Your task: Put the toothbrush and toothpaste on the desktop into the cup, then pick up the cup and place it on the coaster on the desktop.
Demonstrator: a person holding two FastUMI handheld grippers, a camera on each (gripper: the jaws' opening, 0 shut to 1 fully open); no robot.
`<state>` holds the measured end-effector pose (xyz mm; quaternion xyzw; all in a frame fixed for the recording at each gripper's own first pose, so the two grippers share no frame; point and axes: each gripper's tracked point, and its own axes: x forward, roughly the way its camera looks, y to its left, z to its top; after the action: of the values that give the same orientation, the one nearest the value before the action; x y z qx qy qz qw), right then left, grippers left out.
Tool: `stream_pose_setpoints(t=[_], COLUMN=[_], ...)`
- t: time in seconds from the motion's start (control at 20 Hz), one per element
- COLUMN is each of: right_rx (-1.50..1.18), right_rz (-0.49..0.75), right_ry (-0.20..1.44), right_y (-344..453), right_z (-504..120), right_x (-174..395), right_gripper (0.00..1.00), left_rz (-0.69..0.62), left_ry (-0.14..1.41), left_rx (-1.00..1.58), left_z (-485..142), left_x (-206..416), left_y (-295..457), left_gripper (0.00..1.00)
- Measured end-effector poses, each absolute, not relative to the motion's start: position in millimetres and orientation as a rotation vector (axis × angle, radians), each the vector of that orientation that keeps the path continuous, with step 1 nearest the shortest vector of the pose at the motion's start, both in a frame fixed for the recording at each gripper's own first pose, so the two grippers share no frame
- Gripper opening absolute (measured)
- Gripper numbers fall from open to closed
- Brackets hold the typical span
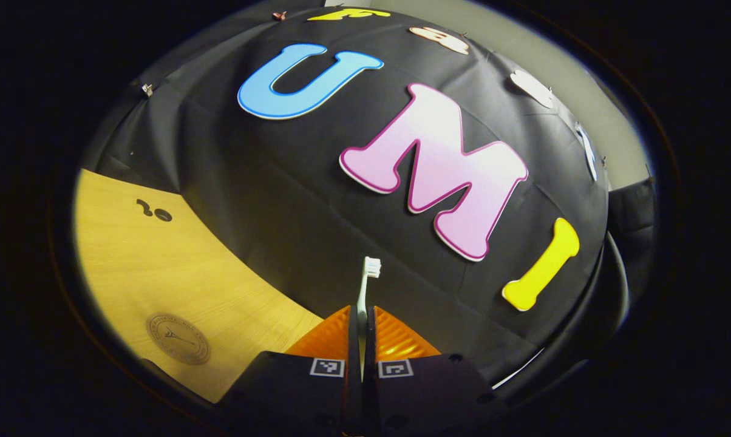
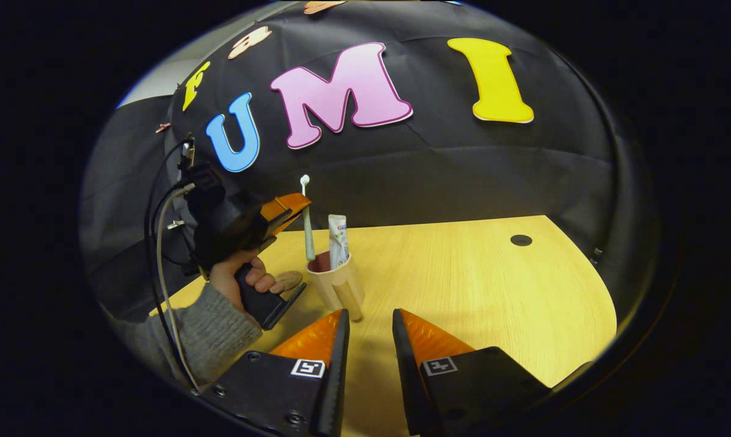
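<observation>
Left gripper (image 2: pixel 302 209) clamps the toothbrush (image 2: pixel 306 227) upright over the cup (image 2: pixel 335 282), mid-desktop (image 2: pixel 493 291), toothpaste (image 2: pixel 337 240) already inside. Right gripper (image 2: pixel 368 325) idle, fingers apart. I'd lower straight, releasing once the handle bottoms out.

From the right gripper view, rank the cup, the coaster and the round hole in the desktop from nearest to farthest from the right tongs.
1. The cup, just ahead of the right tongs, slightly left, toothpaste inside.
2. The coaster, left of the cup, partly hidden behind the hand.
3. The round hole, far right, near the desktop's back edge.
</observation>
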<state>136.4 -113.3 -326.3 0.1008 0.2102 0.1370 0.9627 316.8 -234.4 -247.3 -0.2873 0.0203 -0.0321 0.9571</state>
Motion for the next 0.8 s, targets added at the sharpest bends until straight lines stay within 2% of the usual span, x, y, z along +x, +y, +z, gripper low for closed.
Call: stream_pose_setpoints(t=[0.35, 0.6, 0.65, 0.7, 0.75, 0.8], right_rx=[0.204, 0.261, 0.262, 0.261, 0.256, 0.250], right_rz=[0.268, 0.303, 0.313, 0.320, 0.322, 0.321], right_ry=[0.451, 0.486, 0.500, 0.512, 0.520, 0.526], right_y=[-119, -105, -103, -102, -102, -103], right_z=[-339, -342, -344, -345, -346, -345], right_x=[142, 154, 156, 157, 160, 164], right_gripper=[0.43, 0.43, 0.33, 0.33, 0.51, 0.52], left_rz=[-0.088, -0.092, -0.097, -0.107, -0.140, -0.150], left_ry=[0.066, 0.047, 0.045, 0.050, 0.084, 0.105], left_rx=[-0.470, -0.461, -0.450, -0.436, -0.423, -0.418], left_z=[-282, -290, -290, -293, -299, -304], left_x=[310, 292, 289, 287, 282, 279], left_y=[-251, -248, -247, -247, -251, -252], left_gripper=[0.06, 0.11, 0.12, 0.13, 0.20, 0.25])
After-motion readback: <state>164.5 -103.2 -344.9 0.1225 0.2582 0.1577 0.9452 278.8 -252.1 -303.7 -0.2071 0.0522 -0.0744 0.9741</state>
